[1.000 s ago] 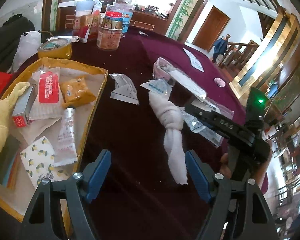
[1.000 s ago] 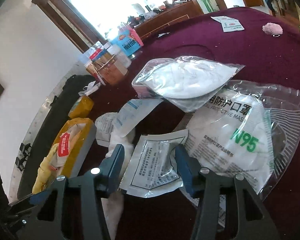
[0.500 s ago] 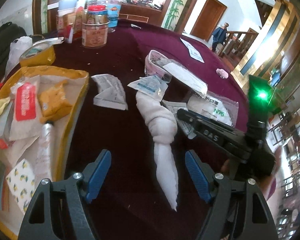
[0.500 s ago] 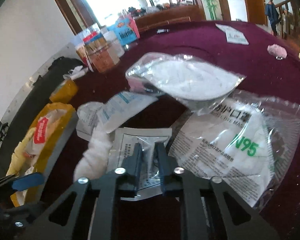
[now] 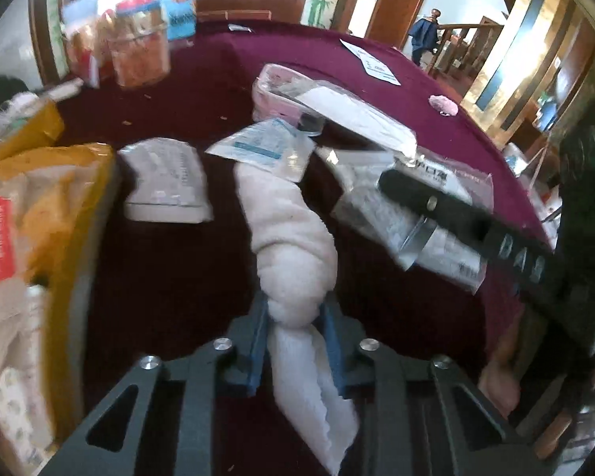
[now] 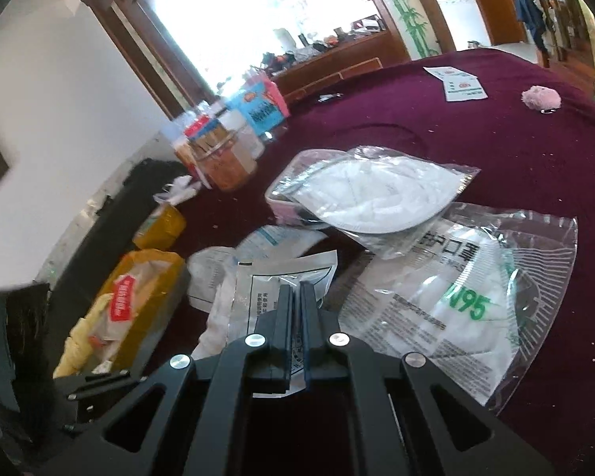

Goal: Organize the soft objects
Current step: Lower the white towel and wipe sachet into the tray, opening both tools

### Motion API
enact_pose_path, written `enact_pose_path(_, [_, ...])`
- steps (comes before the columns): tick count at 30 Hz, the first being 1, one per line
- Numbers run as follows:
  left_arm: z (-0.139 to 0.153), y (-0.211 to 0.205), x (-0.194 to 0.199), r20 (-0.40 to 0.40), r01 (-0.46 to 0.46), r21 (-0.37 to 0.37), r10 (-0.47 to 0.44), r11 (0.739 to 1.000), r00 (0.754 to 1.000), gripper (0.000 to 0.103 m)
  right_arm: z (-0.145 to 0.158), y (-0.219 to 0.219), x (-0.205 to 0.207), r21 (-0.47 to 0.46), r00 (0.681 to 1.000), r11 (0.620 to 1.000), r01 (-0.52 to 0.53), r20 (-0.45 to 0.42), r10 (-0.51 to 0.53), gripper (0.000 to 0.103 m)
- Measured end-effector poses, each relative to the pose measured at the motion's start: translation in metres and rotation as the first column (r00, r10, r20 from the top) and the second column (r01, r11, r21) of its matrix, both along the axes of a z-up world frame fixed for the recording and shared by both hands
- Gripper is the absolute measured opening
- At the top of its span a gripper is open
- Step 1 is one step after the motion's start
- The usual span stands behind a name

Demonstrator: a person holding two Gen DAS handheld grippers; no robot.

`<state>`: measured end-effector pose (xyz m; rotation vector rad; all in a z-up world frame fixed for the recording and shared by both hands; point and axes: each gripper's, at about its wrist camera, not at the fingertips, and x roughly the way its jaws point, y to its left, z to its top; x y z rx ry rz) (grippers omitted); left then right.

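Maroon tablecloth is cluttered with packets. Left gripper is clamped on the knotted white towel, dead center on the cloth. Right gripper is pinching a mask packet, N95 mask at 3 o'clock.

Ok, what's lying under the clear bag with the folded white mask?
The clear bag with the folded white mask overlaps the N95 mask packet and a pink case. Whatever else lies beneath is covered.

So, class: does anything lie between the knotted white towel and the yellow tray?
Nothing visible does. The left gripper is clamped on the knotted towel, and only bare maroon tablecloth separates it from the yellow tray.
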<state>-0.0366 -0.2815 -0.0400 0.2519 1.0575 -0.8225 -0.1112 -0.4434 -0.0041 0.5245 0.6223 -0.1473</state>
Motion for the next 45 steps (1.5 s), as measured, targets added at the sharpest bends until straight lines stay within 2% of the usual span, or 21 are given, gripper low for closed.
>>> enact_pose_path(2, [0.004,0.015,-0.006,0.0,-0.011,0.005,0.011,1.0,1.0,0.024,0.001,0.002,-0.001,0.016,1.0,1.0,-0.022,0.021,0.021,0.003])
enact_pose_path(4, [0.008,0.036,-0.009,-0.104,-0.015,-0.048,0.01,0.999,0.995,0.024,0.003,0.004,0.0,0.022,0.999,0.999,-0.04,0.035,0.039,0.003])
enact_pose_path(7, [0.021,0.075,-0.011,-0.27,-0.036,-0.189,-0.017,0.981,0.963,0.024,0.003,0.007,0.001,0.019,0.998,0.998,-0.057,0.039,0.056,0.003])
enact_pose_path(10, [0.041,0.106,-0.013,-0.288,-0.068,-0.268,-0.013,0.961,0.958,0.024,0.004,0.012,0.001,0.009,0.997,0.997,-0.071,0.044,0.071,0.003])
enact_pose_path(14, [0.07,0.145,-0.02,-0.23,-0.094,-0.32,0.019,0.943,0.973,0.024,0.008,0.018,-0.002,-0.017,0.994,0.996,-0.082,0.065,0.083,0.003])
enact_pose_path(16, [0.077,0.166,-0.019,-0.197,-0.115,-0.319,0.053,0.941,0.979,0.024,0.011,0.023,-0.004,-0.034,0.992,0.995,-0.098,0.081,0.101,0.003])
enact_pose_path(20, [0.075,0.198,-0.006,-0.183,-0.192,-0.303,0.14,0.934,0.973,0.024,0.018,0.035,-0.007,-0.05,0.981,0.989,-0.142,0.129,0.148,0.003])
enact_pose_path(24, [0.07,0.224,0.008,-0.174,-0.251,-0.292,0.207,0.923,0.963,0.024,0.027,0.056,-0.013,0.009,0.971,0.983,-0.184,0.159,0.18,0.003])
enact_pose_path(28, [0.069,0.24,0.016,-0.172,-0.267,-0.294,0.224,0.918,0.959,0.024,0.038,0.097,-0.011,0.05,0.955,0.966,-0.253,0.174,0.241,0.004])
enact_pose_path(31, [0.067,0.246,0.021,-0.158,-0.264,-0.289,0.226,0.92,0.961,0.024,0.043,0.131,0.002,0.031,0.944,0.952,-0.303,0.147,0.296,0.004])
enact_pose_path(34, [0.064,0.25,0.026,-0.133,-0.26,-0.24,0.234,0.935,0.963,0.024,0.043,0.157,0.023,0.011,0.937,0.942,-0.336,0.11,0.333,0.004])
enact_pose_path(37, [0.059,0.247,0.033,-0.098,-0.231,-0.198,0.215,0.953,0.972,0.024,0.039,0.174,0.041,0.016,0.933,0.936,-0.352,0.086,0.349,0.004])
enact_pose_path(41, [0.055,0.242,0.044,-0.066,-0.195,-0.178,0.186,0.965,0.98,0.024,0.029,0.193,0.059,0.011,0.931,0.932,-0.362,0.043,0.361,0.004])
enact_pose_path(45, [0.042,0.24,0.056,-0.072,-0.189,-0.142,0.181,0.972,0.981,0.024,0.016,0.207,0.074,-0.026,0.937,0.936,-0.35,-0.02,0.35,0.004])
